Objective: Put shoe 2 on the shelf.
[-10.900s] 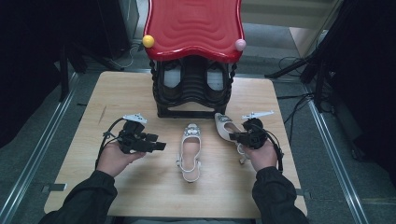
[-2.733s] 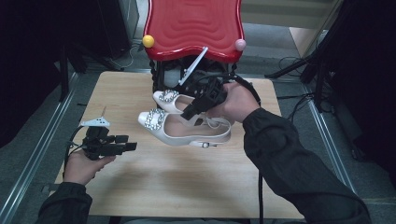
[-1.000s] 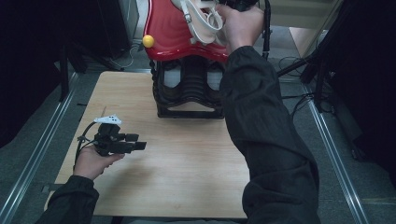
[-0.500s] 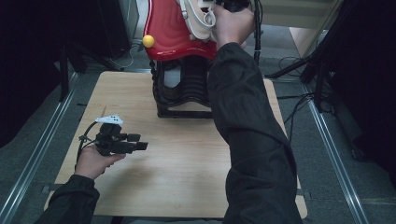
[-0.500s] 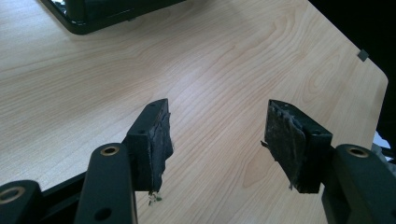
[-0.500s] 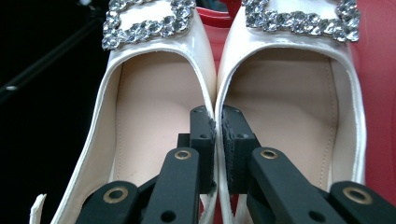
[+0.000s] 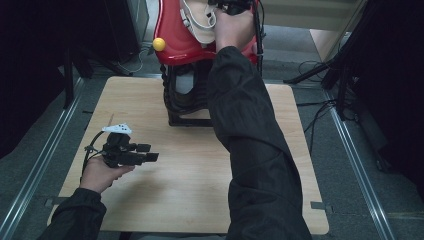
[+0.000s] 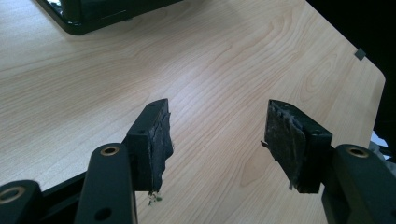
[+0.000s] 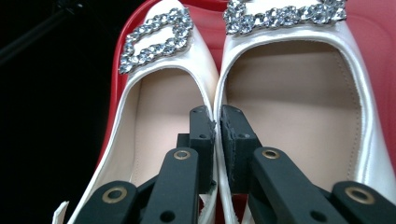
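Atop the red stand [image 7: 175, 35] both white shoes [image 9: 289, 93] are now held by the right gripper [image 9: 216, 140] — jaws pinched on their touching inner sides; 2.7 s ago they were lower, at the table [image 7: 165, 190]. Placement looks near. Left gripper [image 8: 217, 140] is kept wide, empty.

right gripper [image 9: 217, 126] | fingers [image 9: 201, 135] pinch both white shoes' [image 9: 299, 93] touching sides | red top [image 9: 373, 28]
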Available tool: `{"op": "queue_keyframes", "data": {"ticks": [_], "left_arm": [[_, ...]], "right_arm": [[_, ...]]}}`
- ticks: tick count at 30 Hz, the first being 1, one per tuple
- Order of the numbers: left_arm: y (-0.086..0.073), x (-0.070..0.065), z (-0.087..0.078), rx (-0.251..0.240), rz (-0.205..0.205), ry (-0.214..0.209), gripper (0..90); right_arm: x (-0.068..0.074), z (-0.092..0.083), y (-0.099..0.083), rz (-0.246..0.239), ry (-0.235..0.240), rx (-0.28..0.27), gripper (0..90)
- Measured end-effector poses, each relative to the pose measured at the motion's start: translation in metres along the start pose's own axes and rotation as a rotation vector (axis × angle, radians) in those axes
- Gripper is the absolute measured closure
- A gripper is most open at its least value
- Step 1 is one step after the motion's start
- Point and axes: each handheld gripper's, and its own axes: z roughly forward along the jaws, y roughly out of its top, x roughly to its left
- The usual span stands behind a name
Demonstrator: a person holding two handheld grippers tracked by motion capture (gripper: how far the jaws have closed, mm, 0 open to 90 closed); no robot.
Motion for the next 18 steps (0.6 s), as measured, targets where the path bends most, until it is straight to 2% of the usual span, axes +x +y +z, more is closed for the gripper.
{"op": "queue_keyframes", "data": {"ticks": [6, 11, 15, 18], "left_arm": [[0.0, 0.001, 0.0, -0.001, -0.002, 0.006, 40.8], [0.001, 0.0, 0.001, 0.001, 0.002, 0.002, 40.9], [0.001, 0.0, 0.001, 0.001, 0.009, 0.006, 40.8], [0.001, 0.001, 0.001, -0.002, 0.001, 0.009, 40.9]], "right_arm": [[0.004, 0.002, -0.002, -0.025, -0.023, -0.008, 83.6], [0.003, 0.001, -0.002, -0.047, -0.015, -0.012, 80.7], [0.001, -0.002, -0.001, -0.053, 0.007, -0.02, 75.5], [0.001, -0.008, 0.001, -0.074, 0.0, -0.036, 70.1]]}}
